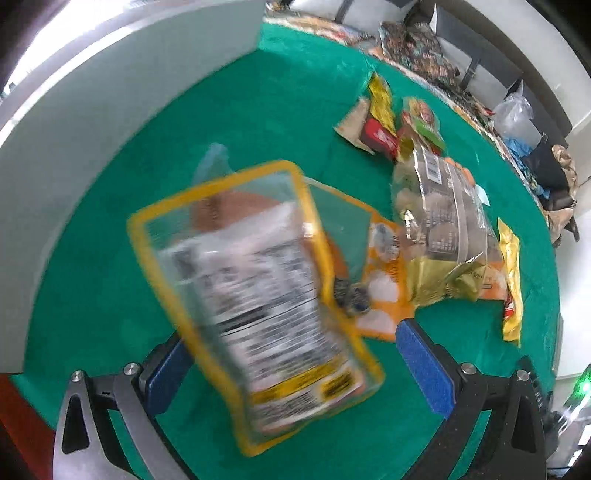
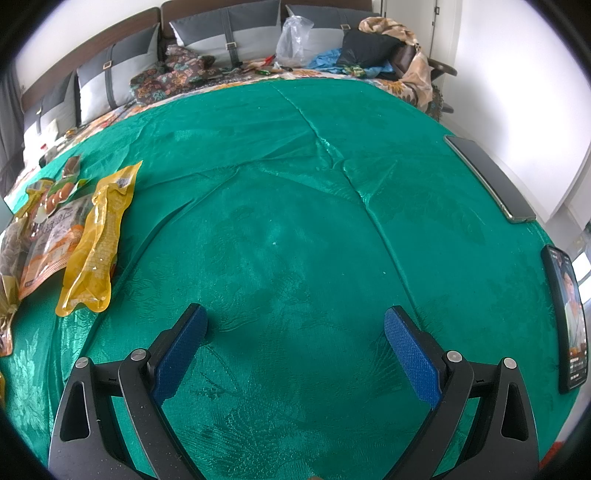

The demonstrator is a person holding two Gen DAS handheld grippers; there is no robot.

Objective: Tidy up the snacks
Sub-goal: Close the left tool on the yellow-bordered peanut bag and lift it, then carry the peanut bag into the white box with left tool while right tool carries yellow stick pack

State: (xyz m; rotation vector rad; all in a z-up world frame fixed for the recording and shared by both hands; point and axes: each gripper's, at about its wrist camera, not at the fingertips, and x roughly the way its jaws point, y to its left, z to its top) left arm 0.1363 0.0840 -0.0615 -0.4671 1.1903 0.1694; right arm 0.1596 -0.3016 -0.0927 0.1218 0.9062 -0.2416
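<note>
A clear pouch with a yellow border and a printed label (image 1: 255, 291) appears motion-blurred between the blue pads of my left gripper (image 1: 291, 332), which is open; the pouch overlaps the left fingertip (image 1: 173, 354) and is tilted over the green cloth (image 1: 110, 258). Beside it lies an orange pouch (image 1: 384, 291), then a clear bag of round snacks (image 1: 436, 206), a yellow sachet (image 1: 511, 280) and a few more packets (image 1: 384, 125). My right gripper (image 2: 295, 312) is open over bare green cloth (image 2: 295, 184), with a yellow pouch (image 2: 98, 240) and an orange pack (image 2: 51, 243) far to its left.
A white panel (image 1: 110, 92) borders the cloth on the left. Two phones (image 2: 487, 177) (image 2: 569, 317) lie along the cloth's right edge. Behind are grey cushions (image 2: 221, 33), a patterned throw (image 2: 173, 70) and a plastic bag (image 2: 293, 40).
</note>
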